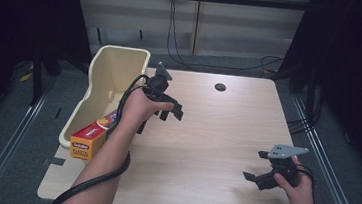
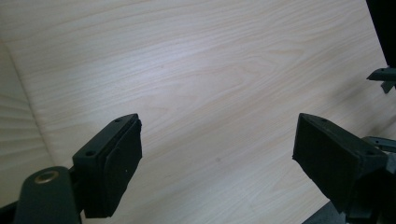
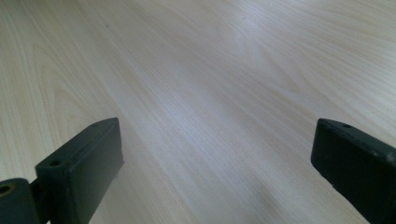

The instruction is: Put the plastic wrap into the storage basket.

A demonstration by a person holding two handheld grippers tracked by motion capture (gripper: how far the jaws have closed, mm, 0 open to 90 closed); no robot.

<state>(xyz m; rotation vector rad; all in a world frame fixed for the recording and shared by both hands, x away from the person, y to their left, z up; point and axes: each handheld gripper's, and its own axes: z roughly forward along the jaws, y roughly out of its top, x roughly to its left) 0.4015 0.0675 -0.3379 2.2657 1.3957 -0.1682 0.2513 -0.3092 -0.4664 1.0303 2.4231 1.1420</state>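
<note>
1. Two grippers are in your hands over the wooden table [image 1: 216,135], and both have their jaws spread wide with nothing between them.
2. Your left gripper [image 1: 168,112] hangs above the table's left-middle part; in the left gripper view its fingers [image 2: 114,163] frame bare wood grain.
3. Just behind and to the outer side of those fingers sits a cream plastic bin [image 1: 109,70] at the table's left edge.
4. A yellow and orange plastic wrap box [image 1: 90,138] leans out of the bin's near end, close beside your left forearm.
5. Your right gripper [image 1: 257,177] is near the table's front right, well apart from the left one; its fingers [image 3: 81,163] also frame bare wood.
6. A small dark hole [image 1: 220,87] lies far ahead of both.
</note>
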